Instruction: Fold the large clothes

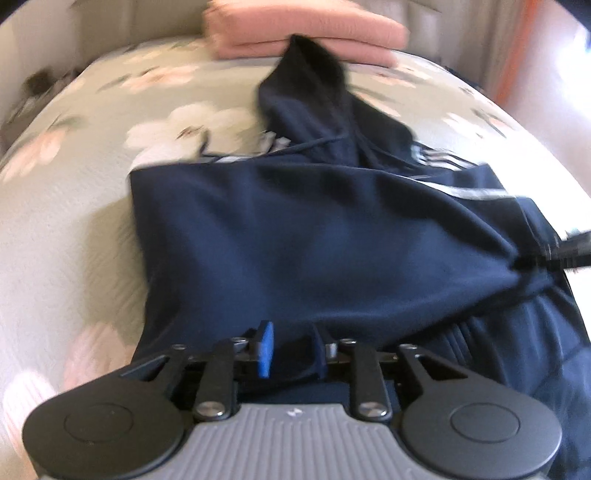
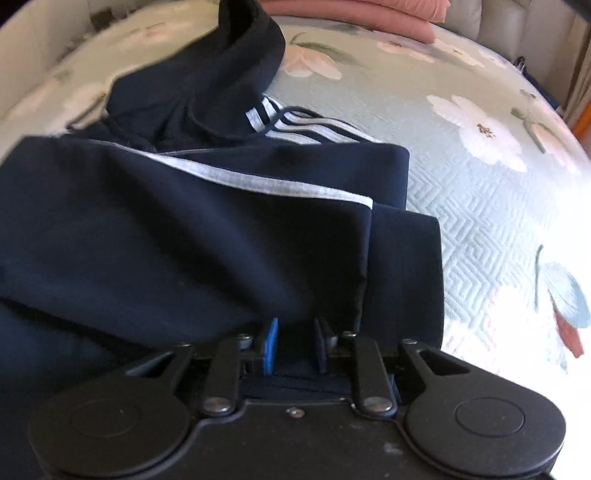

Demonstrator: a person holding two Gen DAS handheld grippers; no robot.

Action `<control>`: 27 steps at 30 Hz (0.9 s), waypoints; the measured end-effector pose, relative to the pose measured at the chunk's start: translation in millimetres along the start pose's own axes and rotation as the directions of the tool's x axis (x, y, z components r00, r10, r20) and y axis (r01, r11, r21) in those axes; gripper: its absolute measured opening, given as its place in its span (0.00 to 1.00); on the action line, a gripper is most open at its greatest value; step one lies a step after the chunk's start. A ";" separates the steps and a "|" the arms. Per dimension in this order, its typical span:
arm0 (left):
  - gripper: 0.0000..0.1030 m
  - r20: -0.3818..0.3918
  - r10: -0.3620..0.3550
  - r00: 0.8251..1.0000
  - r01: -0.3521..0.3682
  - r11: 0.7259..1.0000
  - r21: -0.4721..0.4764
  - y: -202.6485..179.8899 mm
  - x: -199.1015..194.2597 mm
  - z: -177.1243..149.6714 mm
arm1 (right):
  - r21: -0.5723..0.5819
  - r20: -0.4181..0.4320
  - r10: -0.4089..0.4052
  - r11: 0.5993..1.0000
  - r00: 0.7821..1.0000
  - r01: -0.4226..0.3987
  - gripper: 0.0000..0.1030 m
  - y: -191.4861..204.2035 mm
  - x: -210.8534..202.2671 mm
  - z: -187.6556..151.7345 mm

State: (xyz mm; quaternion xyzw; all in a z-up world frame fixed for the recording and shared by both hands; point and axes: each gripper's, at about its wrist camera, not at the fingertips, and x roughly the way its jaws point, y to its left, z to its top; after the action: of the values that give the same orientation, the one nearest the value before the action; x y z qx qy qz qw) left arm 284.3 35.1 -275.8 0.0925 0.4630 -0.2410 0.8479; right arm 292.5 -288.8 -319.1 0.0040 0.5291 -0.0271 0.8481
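A navy hoodie with white stripes (image 1: 295,236) lies partly folded on the bed, its hood (image 1: 317,96) toward the far side. My left gripper (image 1: 293,350) is shut on the hoodie's near hem, cloth bunched between its blue pads. In the right wrist view the hoodie (image 2: 184,229) fills the left and centre, with a white sleeve stripe (image 2: 258,181) across it. My right gripper (image 2: 295,343) is shut on the near edge of the hoodie. The other gripper's black fingers (image 1: 569,253) show at the right edge of the left wrist view, pinching the cloth.
The bed has a pale green quilted cover with white and pink flowers (image 2: 480,184). A stack of folded pink clothes (image 1: 306,33) lies at the far edge behind the hood; it also shows in the right wrist view (image 2: 369,14).
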 end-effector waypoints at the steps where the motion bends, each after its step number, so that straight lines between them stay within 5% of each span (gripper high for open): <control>1: 0.40 0.015 -0.006 1.000 0.005 0.999 0.037 -7.6 -1.5 1.3 | -0.022 0.024 0.017 1.000 1.000 -0.016 0.25 -0.4 -5.7 7.7; 2: 0.50 0.040 -0.015 0.999 0.012 0.997 0.077 -17.6 -2.5 3.5 | -0.040 0.055 0.039 0.999 0.998 -0.037 0.30 1.0 -12.9 15.8; 4: 0.54 0.066 -0.033 0.997 0.026 0.993 0.115 -33.5 2.3 8.8 | -0.073 0.116 0.073 0.995 0.991 -0.064 0.37 4.4 -21.1 44.5; 8: 0.53 0.062 -0.049 0.997 0.041 0.993 0.113 -44.0 26.9 15.8 | -0.103 0.231 0.117 0.990 0.966 -0.095 0.45 19.9 -10.9 115.7; 11: 0.53 0.061 -0.060 0.996 0.052 0.991 0.126 -41.6 30.7 14.4 | -0.078 0.321 0.107 0.993 0.941 -0.086 0.67 30.4 12.2 169.4; 16: 0.54 0.076 -0.068 0.995 0.057 0.989 0.138 -24.7 15.0 3.0 | 0.024 0.425 0.071 0.996 0.902 -0.090 0.69 33.9 58.2 243.2; 25: 0.55 0.091 -0.075 0.993 0.073 0.997 0.029 9.0 -10.5 -24.3 | 0.252 0.378 0.023 0.959 0.926 -0.126 0.78 18.7 153.3 311.9; 26: 0.55 0.092 -0.075 0.993 0.072 0.997 0.035 9.1 -12.0 -25.3 | 0.252 0.368 0.023 0.960 0.930 -0.124 0.76 19.0 162.3 318.9; 27: 0.55 0.094 -0.071 0.993 0.067 0.997 0.043 8.0 -13.7 -25.8 | 0.259 0.351 0.011 0.960 0.936 -0.109 0.56 20.9 167.4 322.6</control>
State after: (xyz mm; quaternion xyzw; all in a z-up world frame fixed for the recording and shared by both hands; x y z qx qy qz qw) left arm 262.9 56.2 -279.2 0.0816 0.4202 -0.2835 0.8581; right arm 656.5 -286.3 -327.8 0.1328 0.3622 -0.0741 0.9196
